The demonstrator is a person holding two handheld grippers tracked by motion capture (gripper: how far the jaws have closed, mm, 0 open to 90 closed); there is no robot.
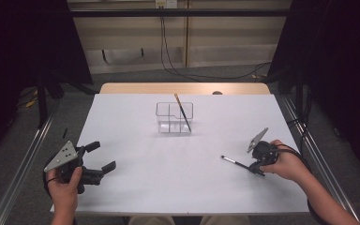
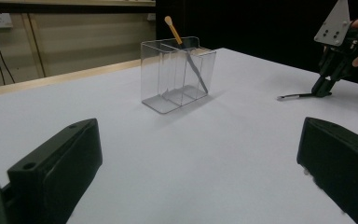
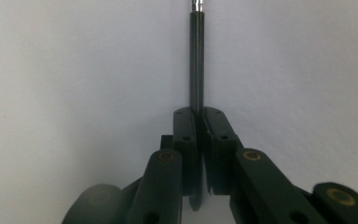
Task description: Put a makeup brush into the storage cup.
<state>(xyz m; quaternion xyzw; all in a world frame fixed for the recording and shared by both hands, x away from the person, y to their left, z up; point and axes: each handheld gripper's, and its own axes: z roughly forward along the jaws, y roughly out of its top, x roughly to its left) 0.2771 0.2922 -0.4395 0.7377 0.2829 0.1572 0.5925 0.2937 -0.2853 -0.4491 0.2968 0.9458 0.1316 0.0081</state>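
On white table (image 1: pixel 136 187), right tool (image 3: pixel 199 114) clamped on black brush (image 3: pixel 196 56), left tool (image 1: pixel 98 157) agape, empty.

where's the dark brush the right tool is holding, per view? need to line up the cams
High view: dark brush lies on the white table, right of centre, its tip toward the left, in the right tool.
Left gripper view: far right, upper half, thin and low on the table under the right tool.
Right gripper view: centre, running straight up from the shut jaws.
Shared landmark: the clear organizer in the high and left gripper views.
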